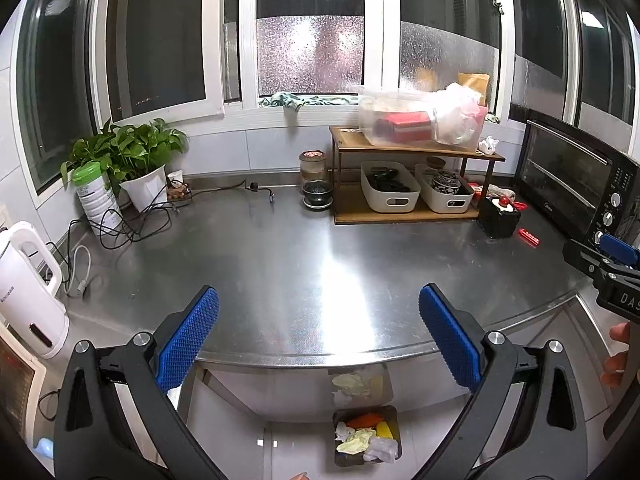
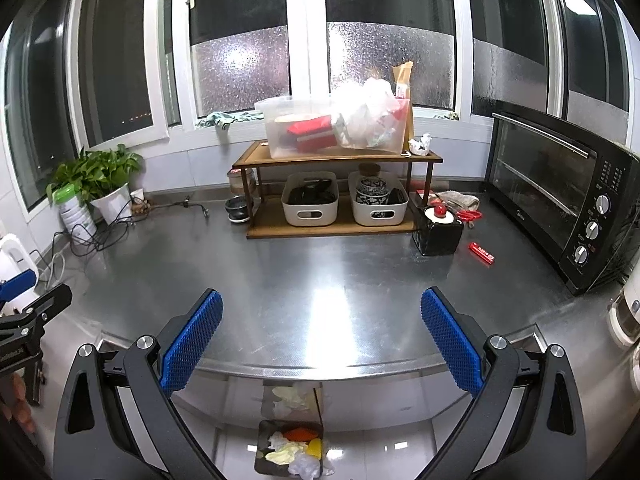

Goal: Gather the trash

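On the steel counter (image 1: 280, 264), from the left: one white kettle (image 1: 24, 288), one green-lidded can (image 1: 96, 196), one potted plant (image 1: 132, 156), and a tangle of cables whose number cannot be told. One wooden shelf (image 1: 412, 216) holds two white bins (image 1: 390, 192) below and one clear tub (image 1: 420, 120) above; the tub's contents are hard to make out. One black toaster oven (image 2: 568, 192) stands at the right.

The left gripper (image 1: 319, 324) and right gripper (image 2: 321, 324) both hover over the counter edge with fingers spread wide, empty. On the floor below, one trash bin (image 1: 366, 436) holds crumpled wrappers and tissues, partly cut off in the right wrist view.
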`<move>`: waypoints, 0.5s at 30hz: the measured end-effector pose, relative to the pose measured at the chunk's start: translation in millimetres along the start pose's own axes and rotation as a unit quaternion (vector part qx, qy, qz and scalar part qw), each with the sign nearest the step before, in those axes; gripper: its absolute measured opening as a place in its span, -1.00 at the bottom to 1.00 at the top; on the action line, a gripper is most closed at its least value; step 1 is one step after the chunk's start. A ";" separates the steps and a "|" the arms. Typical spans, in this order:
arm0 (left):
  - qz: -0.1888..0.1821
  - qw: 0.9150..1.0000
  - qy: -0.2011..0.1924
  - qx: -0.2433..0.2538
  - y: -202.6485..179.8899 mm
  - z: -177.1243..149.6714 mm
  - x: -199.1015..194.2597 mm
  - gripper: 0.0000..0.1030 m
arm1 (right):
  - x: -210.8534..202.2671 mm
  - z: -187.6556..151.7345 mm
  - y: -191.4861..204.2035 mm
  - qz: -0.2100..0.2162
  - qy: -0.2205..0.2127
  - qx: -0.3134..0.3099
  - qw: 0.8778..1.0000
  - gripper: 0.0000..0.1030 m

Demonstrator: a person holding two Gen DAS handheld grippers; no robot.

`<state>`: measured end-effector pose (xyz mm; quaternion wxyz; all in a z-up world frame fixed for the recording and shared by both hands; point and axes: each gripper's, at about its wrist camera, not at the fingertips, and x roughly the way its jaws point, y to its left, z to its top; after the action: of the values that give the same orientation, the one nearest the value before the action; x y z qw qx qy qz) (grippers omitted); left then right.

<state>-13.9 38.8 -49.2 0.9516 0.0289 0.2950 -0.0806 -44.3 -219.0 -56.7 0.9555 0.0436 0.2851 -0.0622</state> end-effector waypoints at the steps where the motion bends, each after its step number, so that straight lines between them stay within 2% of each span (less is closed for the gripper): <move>1: -0.001 1.000 0.000 0.000 -0.1 -0.2 0.4 0.84 | 0.3 -0.4 -0.5 0.000 0.000 0.000 1.000 0.94; 15: -0.002 1.000 -0.001 -0.003 0.6 -0.9 0.0 0.84 | 2.3 -0.5 0.9 0.005 0.004 0.005 1.000 0.94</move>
<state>-14.3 39.4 -49.9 0.9519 0.0250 0.2944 -0.0812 -42.5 -218.3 -58.4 0.9545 0.0496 0.2882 -0.0585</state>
